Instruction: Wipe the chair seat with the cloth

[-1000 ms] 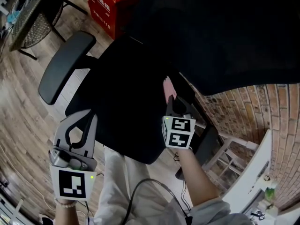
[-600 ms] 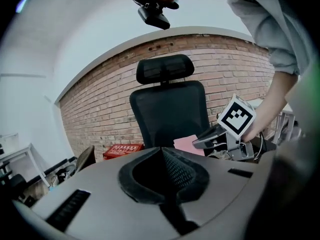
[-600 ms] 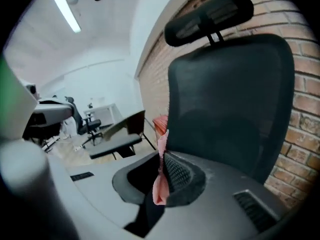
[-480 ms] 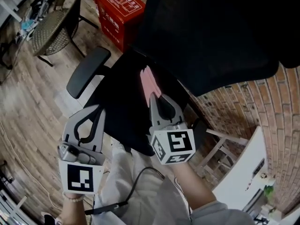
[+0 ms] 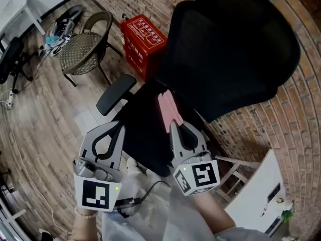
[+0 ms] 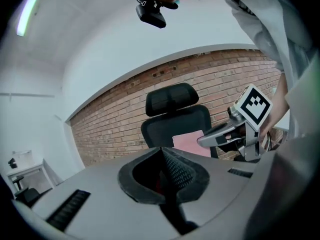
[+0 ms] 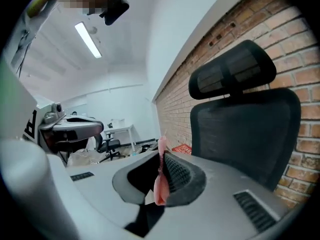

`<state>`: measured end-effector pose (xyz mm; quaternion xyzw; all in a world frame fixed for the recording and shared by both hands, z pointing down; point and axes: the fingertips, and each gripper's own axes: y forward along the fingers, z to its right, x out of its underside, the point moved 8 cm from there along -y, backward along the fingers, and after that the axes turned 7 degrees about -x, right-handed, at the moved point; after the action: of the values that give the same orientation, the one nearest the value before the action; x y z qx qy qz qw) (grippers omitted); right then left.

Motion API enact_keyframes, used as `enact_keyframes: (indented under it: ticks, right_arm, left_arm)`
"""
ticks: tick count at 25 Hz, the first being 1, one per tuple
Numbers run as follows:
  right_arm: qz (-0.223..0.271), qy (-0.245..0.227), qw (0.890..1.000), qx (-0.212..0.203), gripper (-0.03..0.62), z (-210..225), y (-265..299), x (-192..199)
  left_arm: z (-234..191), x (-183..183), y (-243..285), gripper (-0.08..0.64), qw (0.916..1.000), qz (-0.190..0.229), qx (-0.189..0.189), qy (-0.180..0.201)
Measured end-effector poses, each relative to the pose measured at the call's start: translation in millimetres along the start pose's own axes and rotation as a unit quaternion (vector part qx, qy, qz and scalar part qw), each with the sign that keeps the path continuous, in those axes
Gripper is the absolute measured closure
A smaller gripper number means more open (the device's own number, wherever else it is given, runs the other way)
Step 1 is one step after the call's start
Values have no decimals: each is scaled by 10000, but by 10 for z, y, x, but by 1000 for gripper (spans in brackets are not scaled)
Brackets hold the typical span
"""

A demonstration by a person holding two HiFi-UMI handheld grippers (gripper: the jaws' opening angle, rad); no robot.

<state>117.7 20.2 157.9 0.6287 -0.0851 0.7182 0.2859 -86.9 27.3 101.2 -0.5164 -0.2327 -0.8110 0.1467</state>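
Above chair seat (image 5: 143,134), right claw (image 5: 176,127) pinching cloth (image 5: 168,107)

Red box (image 5: 144,40) sitting on wooden floor (image 5: 35,119), close to brick wall (image 5: 301,109). Wicker chair (image 5: 85,46) standing near red box, at its left in head view, on thin dark legs. Tangle of cables (image 5: 59,28) lying just behind wicker chair, beside white table (image 5: 20,9). White furniture piece (image 5: 256,195) standing by brick wall at lower right. In right gripper view, ceiling light (image 7: 89,40) glowing overhead; second white table (image 7: 120,130) standing far back, dark office chair (image 7: 107,145) sitting beside it.
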Motion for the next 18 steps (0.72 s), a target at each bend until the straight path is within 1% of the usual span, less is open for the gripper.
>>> enact_keyframes:
  ticks: [5,10,12,18]
  right_arm:
    - [281,-322,9991,-44,542,-111,-295,-423]
    - [416,-730,9964,-58,543,-237,-580,-692]
    - [445,-753,9962,-57,543,-238,-650,-749]
    - [488,-707,9963,-24,543,-204,-774,-824]
  left_arm:
    - [-56,-325,-225,541,9997,227,-126,42]
    - [-73,-580,-394,541,9989,443,-179,18]
    - [-70,-657,-420,541,9984,529,-188,67]
    - [-32,-760,-456,541,9982,570,-145,71]
